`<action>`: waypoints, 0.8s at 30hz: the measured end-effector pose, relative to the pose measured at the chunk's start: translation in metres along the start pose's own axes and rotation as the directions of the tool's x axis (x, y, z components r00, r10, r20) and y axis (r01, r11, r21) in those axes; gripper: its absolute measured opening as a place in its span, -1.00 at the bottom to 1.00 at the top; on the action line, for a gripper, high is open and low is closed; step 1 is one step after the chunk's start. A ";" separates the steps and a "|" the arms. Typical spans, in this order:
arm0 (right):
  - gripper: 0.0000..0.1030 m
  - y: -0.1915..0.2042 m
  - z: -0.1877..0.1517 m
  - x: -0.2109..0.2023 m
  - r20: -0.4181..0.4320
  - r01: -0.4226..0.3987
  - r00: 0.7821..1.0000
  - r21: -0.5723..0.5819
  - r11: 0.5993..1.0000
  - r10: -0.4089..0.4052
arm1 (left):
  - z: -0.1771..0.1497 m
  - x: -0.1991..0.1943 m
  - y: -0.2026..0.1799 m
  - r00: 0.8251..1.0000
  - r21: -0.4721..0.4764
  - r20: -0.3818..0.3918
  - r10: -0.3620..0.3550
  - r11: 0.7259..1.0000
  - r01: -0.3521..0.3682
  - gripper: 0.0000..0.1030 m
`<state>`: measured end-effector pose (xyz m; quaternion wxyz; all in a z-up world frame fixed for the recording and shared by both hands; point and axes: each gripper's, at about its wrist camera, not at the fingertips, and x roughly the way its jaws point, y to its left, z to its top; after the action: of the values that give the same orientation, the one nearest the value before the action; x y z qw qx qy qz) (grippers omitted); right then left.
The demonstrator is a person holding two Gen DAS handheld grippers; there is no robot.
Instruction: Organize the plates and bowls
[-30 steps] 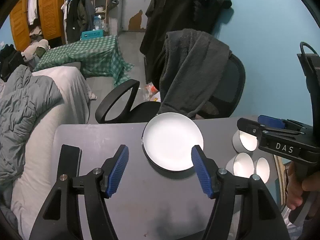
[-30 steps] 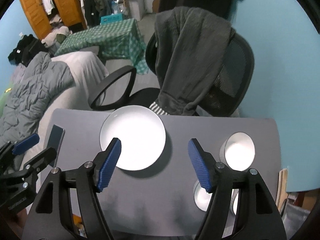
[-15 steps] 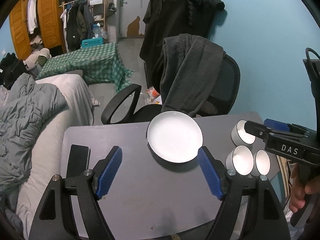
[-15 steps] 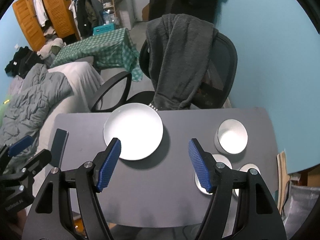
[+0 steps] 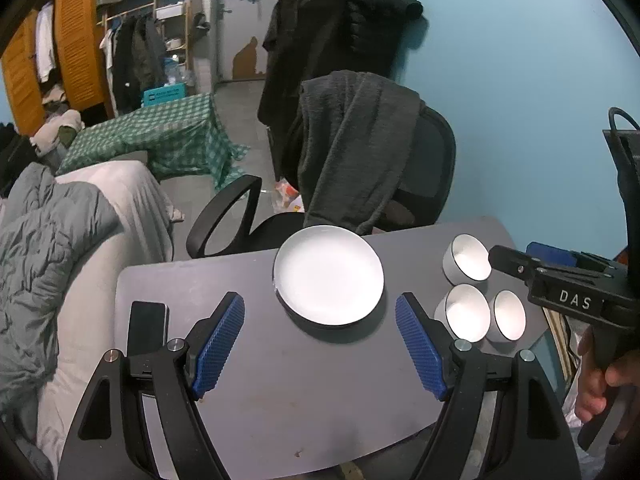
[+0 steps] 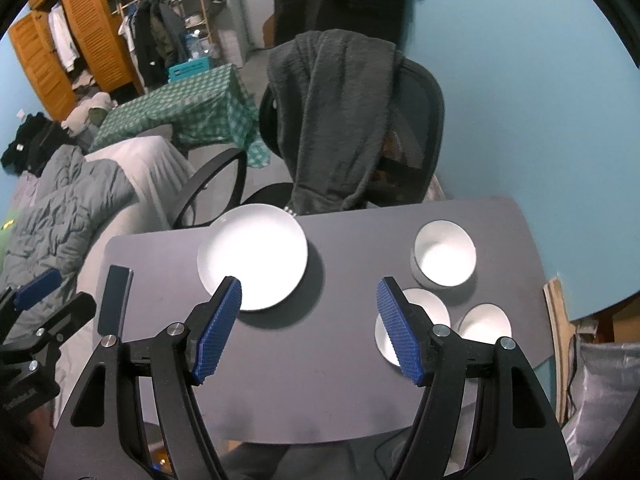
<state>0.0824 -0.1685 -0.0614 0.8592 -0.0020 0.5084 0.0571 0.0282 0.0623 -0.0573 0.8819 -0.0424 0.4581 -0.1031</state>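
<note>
Both views take in more of the grey table (image 5: 280,400) than a second ago, and the crockery looks smaller and farther off: both hands have drawn back and up. Over the same second the left gripper (image 5: 320,344) spread its jaws wider; they now stand far apart with nothing between the pads, touching nothing. Judged from that, a piece has just been set down and no new pick is under way. Left to right on the table: a dark phone (image 5: 146,328) near the left edge, the white plate (image 5: 328,276) by the far edge, then three white bowls, one at the back (image 5: 466,258) and two side by side in front (image 5: 468,312) (image 5: 509,316), unstacked. Right gripper (image 6: 310,328): jaws moderately apart, unchanged, empty, hanging above bare table between plate and bowls. Stacking the bowls looks like the remaining work.
</note>
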 end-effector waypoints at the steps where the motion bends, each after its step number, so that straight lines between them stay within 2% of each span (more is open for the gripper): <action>1: 0.35 -0.002 0.000 -0.001 0.001 0.004 1.000 0.005 1.000 -0.004 | 0.000 0.000 -0.001 1.000 0.002 -0.002 -0.009 1.000 0.009 0.54; 12: 0.35 -0.026 -0.005 -0.009 0.003 0.060 0.998 0.056 0.997 -0.060 | 0.003 0.012 -0.025 0.995 0.038 -0.044 -0.086 0.995 0.088 0.54; 24: 0.35 -0.077 -0.015 -0.015 -0.020 0.109 0.994 0.136 0.985 -0.108 | 0.014 0.032 -0.079 0.986 0.125 -0.078 -0.145 0.980 0.154 0.54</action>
<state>0.0700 -0.2474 -0.0592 0.8561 0.0287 0.5155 -0.0247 0.0462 -0.0224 -0.0615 0.8562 -0.0151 0.4760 -0.2002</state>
